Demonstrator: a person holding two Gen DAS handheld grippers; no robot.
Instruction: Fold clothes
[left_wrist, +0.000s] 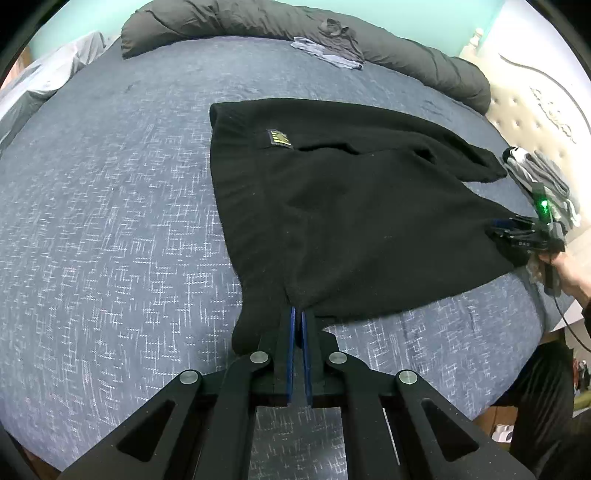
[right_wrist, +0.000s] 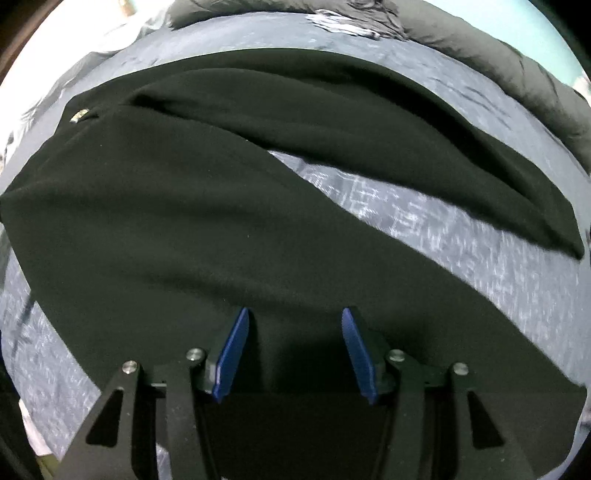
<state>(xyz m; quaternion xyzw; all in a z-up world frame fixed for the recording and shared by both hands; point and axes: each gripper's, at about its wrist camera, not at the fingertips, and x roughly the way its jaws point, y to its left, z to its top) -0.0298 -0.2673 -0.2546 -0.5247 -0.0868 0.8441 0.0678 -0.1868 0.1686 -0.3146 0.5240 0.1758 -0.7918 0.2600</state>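
The bed (left_wrist: 110, 206), under a blue-grey patterned cover, fills both views, with one long dark grey duvet roll (left_wrist: 236, 22) along the top of the left wrist frame. One black fleece garment (left_wrist: 351, 206) lies spread on the bed, centre to right in that frame, its single yellow label (left_wrist: 277, 138) near the upper middle; in the right wrist view one sleeve (right_wrist: 406, 147) runs off toward the right edge, apart from the body with bare cover between them. Two small heaps of other clothes show: one grey-blue pile (left_wrist: 328, 48) at the top against the duvet roll, one grey-white pile (left_wrist: 543, 177) at the right edge. Two tools are in play. The left hand-held gripper (left_wrist: 298, 314), bottom centre, is clamped on the garment's near hem. The right hand-held gripper (right_wrist: 293, 325) stands with its blue pads (right_wrist: 232, 354) apart above the fleece, pressing on nothing; a hand (left_wrist: 570, 273) carries it at the right edge of the left wrist frame. By my reading, the garment is being laid out flat and the fold proper is not yet made. The next move likely calls for the right one to take a fresh hold, probably on the loose sleeve or the hem, so that it can be brought over the body.
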